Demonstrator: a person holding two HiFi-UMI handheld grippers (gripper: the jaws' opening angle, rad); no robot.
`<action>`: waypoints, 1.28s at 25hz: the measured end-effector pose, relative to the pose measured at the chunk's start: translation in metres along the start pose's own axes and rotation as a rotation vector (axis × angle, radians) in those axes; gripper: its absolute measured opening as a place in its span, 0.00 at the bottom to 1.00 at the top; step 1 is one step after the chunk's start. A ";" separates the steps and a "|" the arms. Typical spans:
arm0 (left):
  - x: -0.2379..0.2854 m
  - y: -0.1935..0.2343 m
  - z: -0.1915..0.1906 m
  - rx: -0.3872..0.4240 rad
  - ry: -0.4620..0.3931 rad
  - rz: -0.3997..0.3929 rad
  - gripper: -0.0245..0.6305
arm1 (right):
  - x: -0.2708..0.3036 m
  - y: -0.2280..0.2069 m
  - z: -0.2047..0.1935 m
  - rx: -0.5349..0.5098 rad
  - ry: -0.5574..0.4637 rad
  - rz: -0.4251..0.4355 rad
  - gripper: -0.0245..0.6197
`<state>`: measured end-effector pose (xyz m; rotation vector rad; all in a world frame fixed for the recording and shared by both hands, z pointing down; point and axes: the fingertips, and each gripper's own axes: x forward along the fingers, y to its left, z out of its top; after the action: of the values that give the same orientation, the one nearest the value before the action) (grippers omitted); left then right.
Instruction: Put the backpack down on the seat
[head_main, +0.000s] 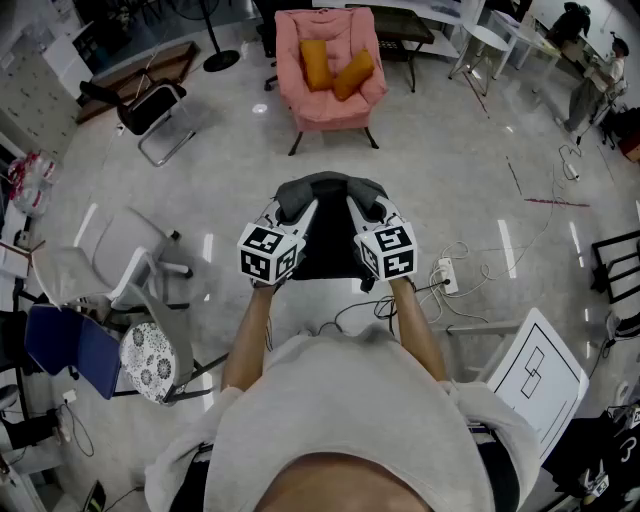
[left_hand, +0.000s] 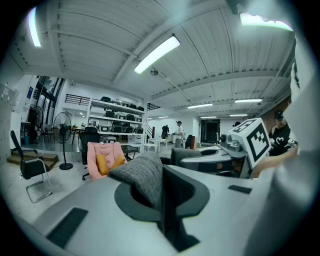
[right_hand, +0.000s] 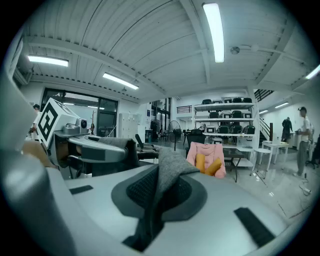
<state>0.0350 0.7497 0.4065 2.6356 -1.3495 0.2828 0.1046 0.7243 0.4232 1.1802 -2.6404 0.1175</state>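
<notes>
1. Head view is showing the pink armchair, the likely seat. It is standing on the pale floor, well apart from the person and straight ahead.
2. Backpack: it is hanging in the air between the two grippers, over the floor and nowhere near the seat yet. The body is reading black and the top grey. It is likely to handle as a soft, pliable load that sags and swings under its hold. Its weight is not showing.
3. Orange cushions: two are leaning on the armchair's back and taking up part of the seat. The bag will probably be settling against or in front of them.
4. Left gripper: its jaws are standing almost together and pinching a fold of grey woven fabric at the backpack's top left. Whether that fold is a strap or the upper rim is not clear.
5. Right gripper: its jaws are likewise standing narrow and clamping the matching fold at the top right, seen in the right gripper view.
6. Hold points, as a judgement: the coarse padded fabric is offering a good, non-slip purchase. Taking it at both top corners is keeping the bag level. Nothing about it is looking fragile.
</notes>
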 end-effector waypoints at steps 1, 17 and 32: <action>0.001 -0.003 0.000 -0.001 0.000 0.000 0.08 | -0.003 -0.001 -0.001 -0.002 0.000 0.000 0.08; 0.000 -0.050 -0.024 -0.040 0.024 0.024 0.08 | -0.039 -0.007 -0.032 0.033 0.018 0.051 0.08; 0.047 -0.016 -0.022 -0.060 0.036 0.033 0.08 | 0.006 -0.043 -0.034 0.049 0.029 0.061 0.08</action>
<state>0.0731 0.7275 0.4388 2.5494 -1.3701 0.2877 0.1395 0.6970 0.4563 1.1046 -2.6636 0.2101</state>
